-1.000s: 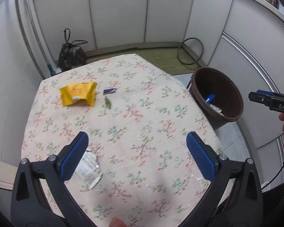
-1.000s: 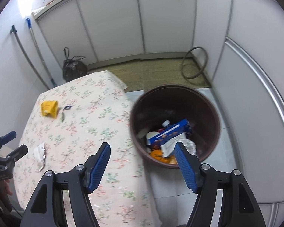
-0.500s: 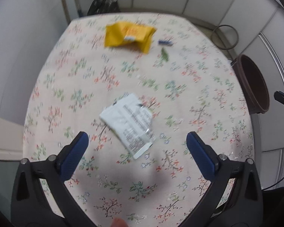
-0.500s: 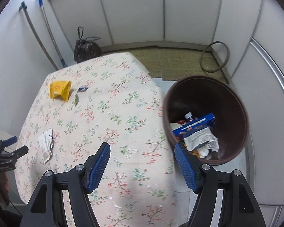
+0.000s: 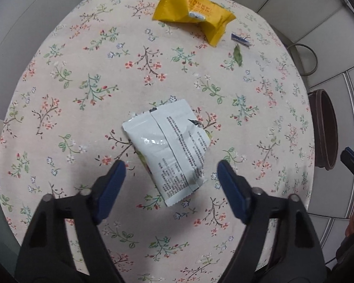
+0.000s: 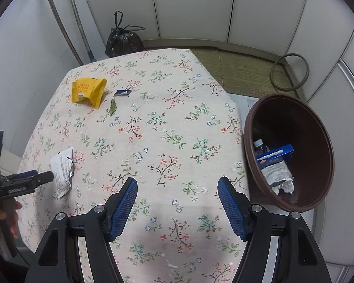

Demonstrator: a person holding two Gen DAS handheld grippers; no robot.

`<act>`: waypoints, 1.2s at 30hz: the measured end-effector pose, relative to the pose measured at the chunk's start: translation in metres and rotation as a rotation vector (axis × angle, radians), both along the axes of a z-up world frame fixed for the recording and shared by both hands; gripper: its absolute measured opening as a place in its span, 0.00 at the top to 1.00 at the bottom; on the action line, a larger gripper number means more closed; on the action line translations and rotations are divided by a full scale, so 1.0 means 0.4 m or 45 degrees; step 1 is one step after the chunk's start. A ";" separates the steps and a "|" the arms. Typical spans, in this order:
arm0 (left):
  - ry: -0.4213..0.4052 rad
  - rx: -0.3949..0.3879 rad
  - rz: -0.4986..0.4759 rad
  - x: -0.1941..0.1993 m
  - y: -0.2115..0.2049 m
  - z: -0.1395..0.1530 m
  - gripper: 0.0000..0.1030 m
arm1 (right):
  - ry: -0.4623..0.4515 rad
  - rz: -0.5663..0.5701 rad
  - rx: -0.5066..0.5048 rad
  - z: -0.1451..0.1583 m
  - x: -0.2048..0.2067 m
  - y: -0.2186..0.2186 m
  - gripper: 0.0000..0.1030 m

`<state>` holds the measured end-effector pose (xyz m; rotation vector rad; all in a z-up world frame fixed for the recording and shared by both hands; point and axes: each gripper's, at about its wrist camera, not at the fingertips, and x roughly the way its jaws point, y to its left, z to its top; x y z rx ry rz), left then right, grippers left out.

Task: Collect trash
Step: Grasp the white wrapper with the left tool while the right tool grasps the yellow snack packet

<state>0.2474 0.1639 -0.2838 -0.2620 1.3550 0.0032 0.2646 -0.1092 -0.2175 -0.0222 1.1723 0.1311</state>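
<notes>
Now the left gripper (image 5: 171, 173) drops over the white wrapper (image 5: 170, 147) at table (image 5: 59, 82) centre, jaws narrowing around its near end, pads seemingly not touching; right gripper (image 6: 177, 189) waits open, bin (image 6: 318, 127) at three o'clock

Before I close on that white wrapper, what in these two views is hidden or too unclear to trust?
- White wrapper: its underside is hidden in both views, and the print is too small to read.
- Brown bin: left view cuts its inside off at the rim; in the right view, trash below the blue box is covered.
- Left tool: whether its tips touch the tablecloth is unclear.
- Black bag: tied, contents unseen.
</notes>
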 end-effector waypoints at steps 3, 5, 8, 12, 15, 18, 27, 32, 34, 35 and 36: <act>0.031 -0.008 0.023 0.009 -0.001 -0.026 0.40 | 0.011 -0.014 -0.007 -0.011 0.005 -0.002 0.30; 0.053 0.008 0.030 0.013 -0.005 -0.043 0.49 | 0.019 -0.023 -0.010 -0.019 0.009 -0.007 0.30; 0.065 0.016 0.079 0.013 -0.001 -0.059 0.56 | 0.037 -0.036 -0.024 -0.035 0.016 -0.015 0.30; 0.025 0.013 0.109 0.018 0.005 -0.055 0.86 | 0.059 -0.054 -0.025 -0.053 0.025 -0.018 0.30; -0.003 -0.005 0.118 0.016 0.020 -0.044 0.94 | 0.069 -0.063 -0.024 -0.063 0.035 -0.011 0.30; -0.066 0.024 0.102 0.012 0.037 -0.003 0.95 | 0.064 -0.046 -0.021 -0.068 0.051 0.011 0.30; -0.395 0.238 0.010 0.018 0.112 0.195 0.95 | 0.020 0.158 -0.033 -0.093 0.170 0.166 0.30; -0.492 0.252 0.014 0.006 0.139 0.241 0.95 | -0.011 0.294 0.015 -0.086 0.279 0.285 0.30; -0.519 0.253 0.009 -0.002 0.144 0.257 0.95 | -0.029 0.338 0.054 -0.079 0.332 0.327 0.30; -0.531 0.250 0.009 -0.003 0.147 0.263 0.95 | -0.036 0.364 0.073 -0.077 0.359 0.348 0.30; -0.538 0.246 0.008 -0.007 0.146 0.266 0.95 | -0.040 0.389 0.088 -0.080 0.380 0.366 0.29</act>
